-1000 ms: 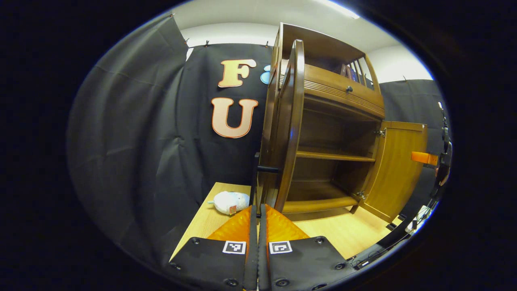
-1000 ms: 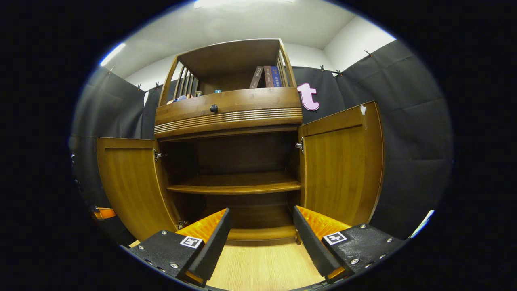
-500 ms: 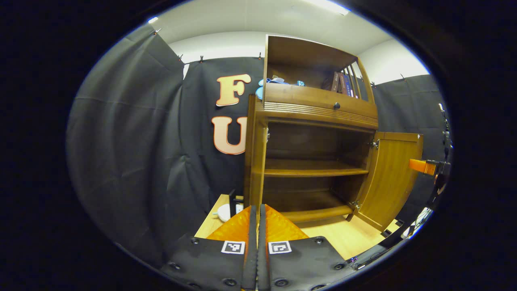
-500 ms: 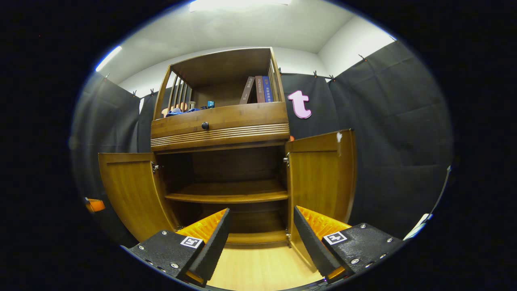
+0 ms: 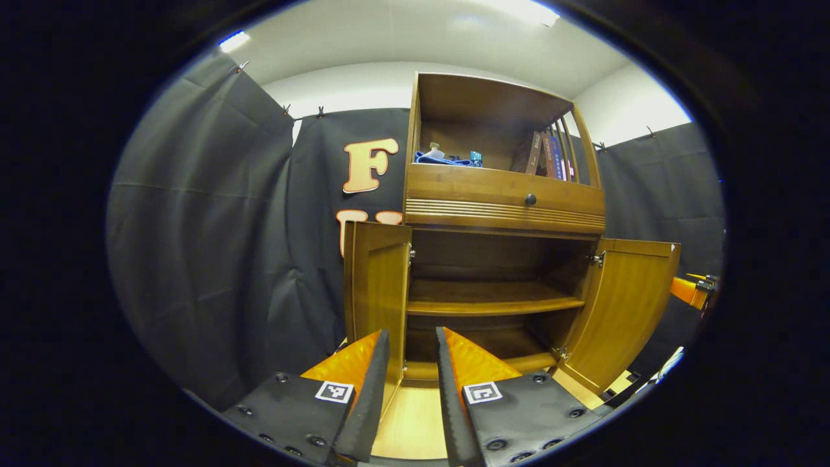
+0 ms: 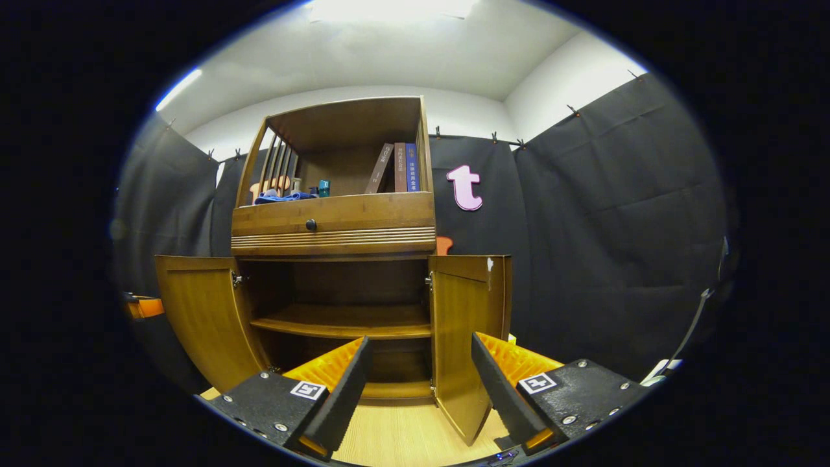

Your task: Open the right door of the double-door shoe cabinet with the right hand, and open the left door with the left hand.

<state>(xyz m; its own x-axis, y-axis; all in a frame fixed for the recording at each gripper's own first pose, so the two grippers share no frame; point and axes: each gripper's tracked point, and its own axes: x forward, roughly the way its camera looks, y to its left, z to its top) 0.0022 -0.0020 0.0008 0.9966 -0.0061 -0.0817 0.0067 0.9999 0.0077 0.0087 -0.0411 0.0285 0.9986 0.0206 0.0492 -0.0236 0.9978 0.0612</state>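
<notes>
The brown wooden shoe cabinet (image 5: 502, 194) stands ahead with both doors swung out. In the left gripper view, the left door (image 5: 373, 292) stands just beyond my left gripper (image 5: 412, 344), which is open and holds nothing. The right door (image 5: 622, 311) angles outward, with the right gripper (image 5: 690, 290) at the far right edge past it. In the right gripper view, my right gripper (image 6: 421, 350) is open and empty, a little back from the right door (image 6: 463, 324). The left door (image 6: 201, 311) stands wide, with the left gripper (image 6: 144, 306) beside it. An inner shelf (image 6: 343, 321) is bare.
Above the doors is a drawer with a black knob (image 5: 530, 199). The top shelf holds books (image 6: 395, 167), a blue cloth (image 5: 444, 159) and a small bottle. The cabinet stands on a light wooden floor (image 6: 402, 434). Black cloth walls close in on both sides.
My left gripper has gone from shut to open and drawn back from the left door, now facing the cabinet front. The right gripper has backed away, still open.
</notes>
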